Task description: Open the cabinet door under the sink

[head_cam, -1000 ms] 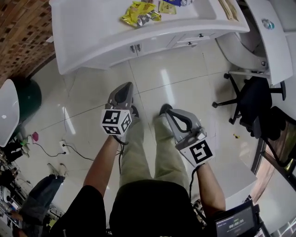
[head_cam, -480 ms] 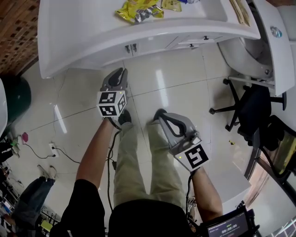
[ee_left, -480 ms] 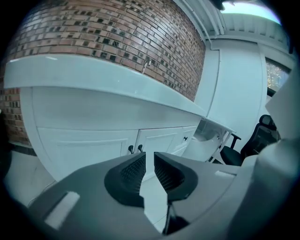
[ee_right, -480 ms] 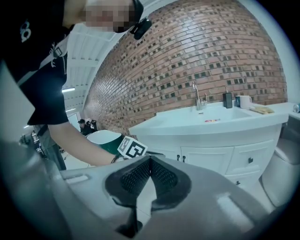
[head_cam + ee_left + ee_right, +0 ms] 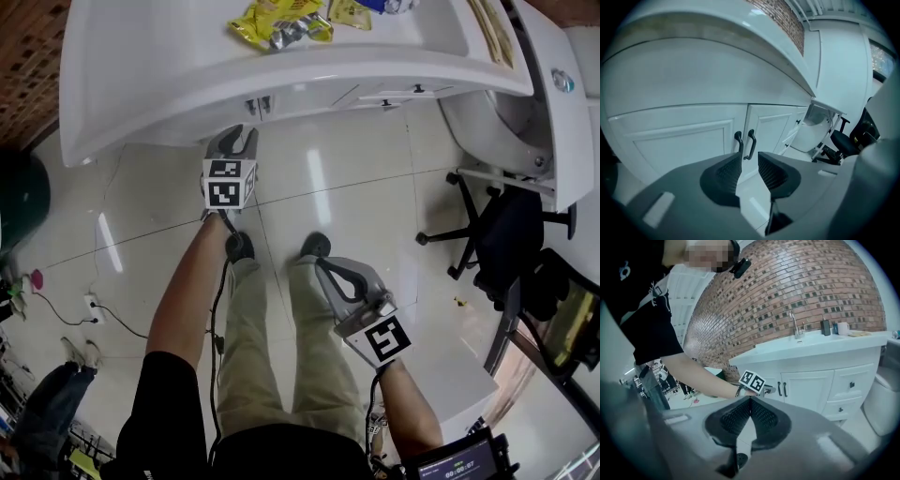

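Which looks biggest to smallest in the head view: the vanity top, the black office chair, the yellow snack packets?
vanity top
black office chair
yellow snack packets
Apparent size only; their distances from the camera differ.

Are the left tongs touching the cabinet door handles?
Apart. The right gripper view, side-on, shows a small gap between the left tongs and the handles; the jaws have just been opening, with nothing between them.

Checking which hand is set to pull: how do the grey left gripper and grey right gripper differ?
The left gripper has its jaws apart, just opening, with nothing between them; the right gripper is shut. The left points at the black cabinet door handles; the right hangs farther back. Both carry marker cubes.
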A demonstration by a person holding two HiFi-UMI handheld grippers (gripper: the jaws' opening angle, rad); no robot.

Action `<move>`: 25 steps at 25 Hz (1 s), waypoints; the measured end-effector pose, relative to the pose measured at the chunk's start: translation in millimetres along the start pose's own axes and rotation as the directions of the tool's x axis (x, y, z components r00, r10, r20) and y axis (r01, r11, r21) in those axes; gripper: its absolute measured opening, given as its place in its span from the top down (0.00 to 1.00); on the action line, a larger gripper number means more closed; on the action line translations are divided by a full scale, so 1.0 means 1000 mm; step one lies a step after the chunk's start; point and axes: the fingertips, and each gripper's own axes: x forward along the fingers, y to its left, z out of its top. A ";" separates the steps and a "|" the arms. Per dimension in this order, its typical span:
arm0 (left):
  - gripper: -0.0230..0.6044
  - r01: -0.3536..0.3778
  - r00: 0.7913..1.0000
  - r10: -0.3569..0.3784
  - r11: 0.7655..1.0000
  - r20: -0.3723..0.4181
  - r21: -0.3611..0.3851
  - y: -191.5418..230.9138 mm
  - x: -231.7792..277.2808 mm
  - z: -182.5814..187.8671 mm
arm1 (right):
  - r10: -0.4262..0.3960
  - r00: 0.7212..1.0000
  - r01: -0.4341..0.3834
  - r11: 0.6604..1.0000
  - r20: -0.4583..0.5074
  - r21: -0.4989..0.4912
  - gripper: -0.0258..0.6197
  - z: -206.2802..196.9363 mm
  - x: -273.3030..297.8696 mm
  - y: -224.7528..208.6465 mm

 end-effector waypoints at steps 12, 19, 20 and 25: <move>0.74 -0.044 0.998 0.043 0.999 -0.055 -0.004 0.017 0.046 -0.005 | -0.027 0.999 0.028 0.999 -0.035 0.032 0.97 -0.017 -0.003 -0.023; 0.74 -0.047 0.998 0.047 0.999 -0.051 -0.002 0.019 0.061 0.001 | -0.023 0.999 0.025 0.999 -0.046 0.045 0.97 -0.022 0.002 -0.029; 0.74 -0.050 0.998 0.050 0.999 -0.046 -0.005 0.019 0.063 0.003 | -0.023 0.999 0.026 0.999 -0.045 0.047 0.97 -0.022 0.002 -0.030; 0.76 -0.083 0.996 0.082 0.996 -0.033 -0.033 0.025 0.069 0.012 | -0.029 0.998 0.032 0.998 -0.056 0.055 0.97 -0.026 0.000 -0.033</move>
